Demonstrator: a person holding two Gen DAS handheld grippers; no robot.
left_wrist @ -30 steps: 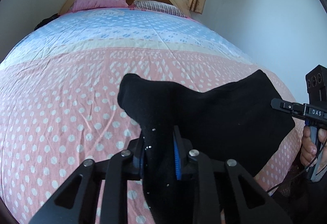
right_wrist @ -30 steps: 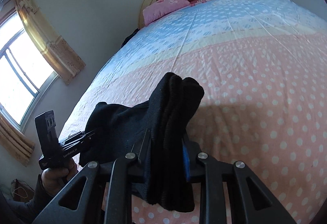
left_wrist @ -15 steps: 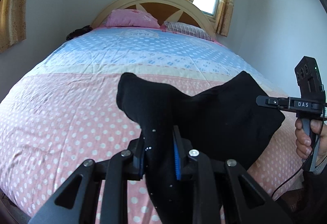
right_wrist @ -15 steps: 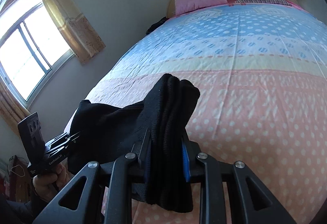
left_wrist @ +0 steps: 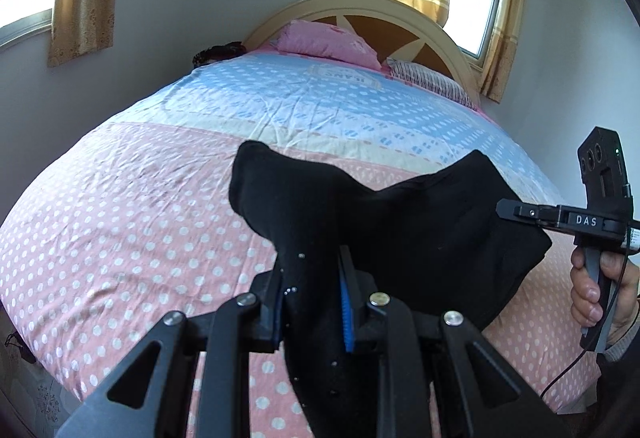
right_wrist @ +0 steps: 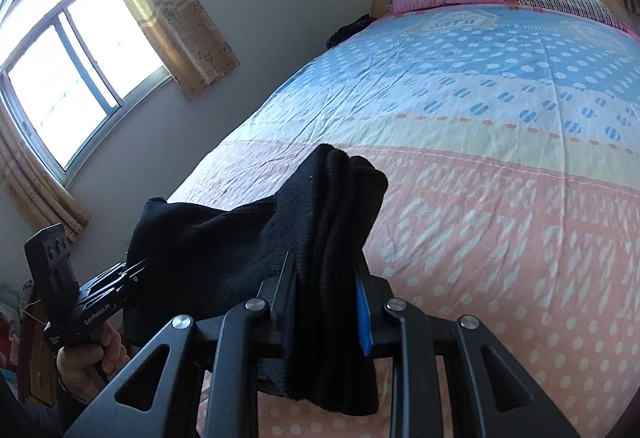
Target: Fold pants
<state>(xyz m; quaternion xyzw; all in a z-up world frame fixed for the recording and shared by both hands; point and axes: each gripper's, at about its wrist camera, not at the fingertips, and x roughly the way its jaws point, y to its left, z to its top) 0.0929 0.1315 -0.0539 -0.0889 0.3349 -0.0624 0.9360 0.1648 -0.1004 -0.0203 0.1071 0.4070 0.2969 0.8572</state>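
Compared to a second ago, both cameras are being tilted up, so more of the wall, curtains and windows is being shown, while the grip on the cloth is being kept the same. The bed (left_wrist: 168, 198) is being covered by a dotted quilt, pink on the near half, blue toward the headboard (left_wrist: 360, 4). The black pants (left_wrist: 400, 222) are being held up in the air above the pink part, stretched between the two tools, with the rest hanging down. A pink pillow (left_wrist: 328, 44) and a striped pillow (left_wrist: 428, 78) are being propped against the headboard. The left hand-held gripper (left_wrist: 312, 302) is being kept clamped on one bunched end of the pants, and the right hand-held gripper (right_wrist: 324, 302) is being kept clamped on the thicker, layered end.
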